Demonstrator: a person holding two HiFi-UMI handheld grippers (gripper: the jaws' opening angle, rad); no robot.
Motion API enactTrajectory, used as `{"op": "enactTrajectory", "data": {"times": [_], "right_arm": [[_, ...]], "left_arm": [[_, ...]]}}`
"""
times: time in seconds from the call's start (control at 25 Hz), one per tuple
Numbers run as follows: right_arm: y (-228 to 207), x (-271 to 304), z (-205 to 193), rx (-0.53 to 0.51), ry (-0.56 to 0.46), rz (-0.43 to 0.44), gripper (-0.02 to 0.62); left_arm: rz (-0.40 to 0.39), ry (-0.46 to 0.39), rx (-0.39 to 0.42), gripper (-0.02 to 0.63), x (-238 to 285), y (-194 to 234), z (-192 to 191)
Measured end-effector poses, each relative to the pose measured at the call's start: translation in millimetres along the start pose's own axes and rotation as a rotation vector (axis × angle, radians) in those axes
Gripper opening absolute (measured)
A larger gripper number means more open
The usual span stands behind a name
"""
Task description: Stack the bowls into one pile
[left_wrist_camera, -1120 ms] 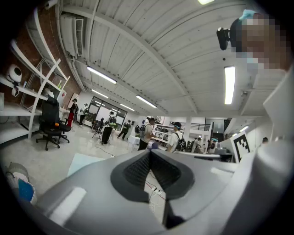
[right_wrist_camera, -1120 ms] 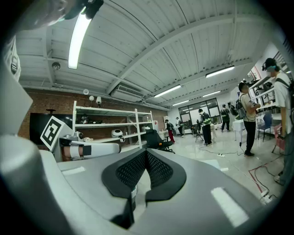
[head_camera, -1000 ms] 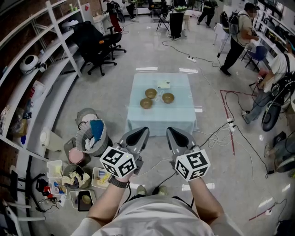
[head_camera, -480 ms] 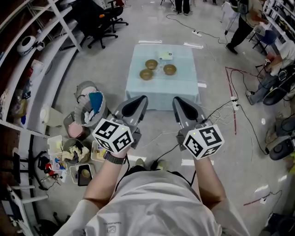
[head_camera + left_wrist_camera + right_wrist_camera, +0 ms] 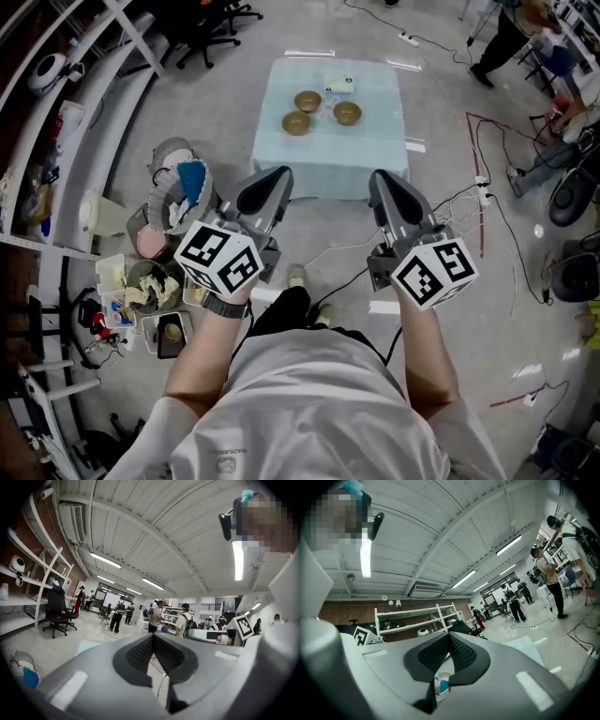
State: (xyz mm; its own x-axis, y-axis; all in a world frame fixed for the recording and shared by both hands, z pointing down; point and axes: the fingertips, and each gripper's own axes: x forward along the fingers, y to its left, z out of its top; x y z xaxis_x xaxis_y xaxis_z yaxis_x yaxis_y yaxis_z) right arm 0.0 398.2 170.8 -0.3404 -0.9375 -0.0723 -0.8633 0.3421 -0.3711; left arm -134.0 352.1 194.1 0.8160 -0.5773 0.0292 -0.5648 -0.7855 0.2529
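I hold my left tongs and my right tongs side by side out in front of my chest, above the floor and well short of the surface, which is draped in a pale blue cloth. Both tongs are closed and carry nothing. In the left gripper view the dark ribbed pads meet at the tips with only the room showing past them, and the right gripper view shows the same. The three brown bowls all sit on the far half of the surface, unstacked and upright. The back bowl is at the left, the front bowl is just beside it on the side nearer me, and the right bowl stands a little apart from both. I cannot tell whether the two left ones touch. A small white item lies beyond them near the far edge. Cluttered bins stand on the floor left of the surface, and cables trail to its right.
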Motion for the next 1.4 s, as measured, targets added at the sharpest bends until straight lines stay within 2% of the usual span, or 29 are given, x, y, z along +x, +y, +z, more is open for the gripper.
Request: {"op": "enactTrajectory", "data": {"times": [0.32,0.6,0.96,1.16,1.4], "right_arm": [[-26,42,-15,-0.033,0.030,-0.033,0.009],[-57,111,-24,-0.048,0.076,-0.059,0.009],[-83,206,-65,-0.038,0.149,-0.081,0.009],[-98,237,-87,-0.025,0.193,-0.120,0.009],[-120,257,-101,-0.015,0.242,-0.134,0.009]], "left_arm": [[-0.010,0.009,-0.013,0.006,40,40,-11],[-0.010,0.019,-0.004,0.006,91,103,-9],[-0.042,0.079,0.007,0.006,142,185,-32],[-0.080,0.110,0.001,0.006,165,209,-45],[-0.085,0.134,-0.028,0.006,187,221,-62]]}}
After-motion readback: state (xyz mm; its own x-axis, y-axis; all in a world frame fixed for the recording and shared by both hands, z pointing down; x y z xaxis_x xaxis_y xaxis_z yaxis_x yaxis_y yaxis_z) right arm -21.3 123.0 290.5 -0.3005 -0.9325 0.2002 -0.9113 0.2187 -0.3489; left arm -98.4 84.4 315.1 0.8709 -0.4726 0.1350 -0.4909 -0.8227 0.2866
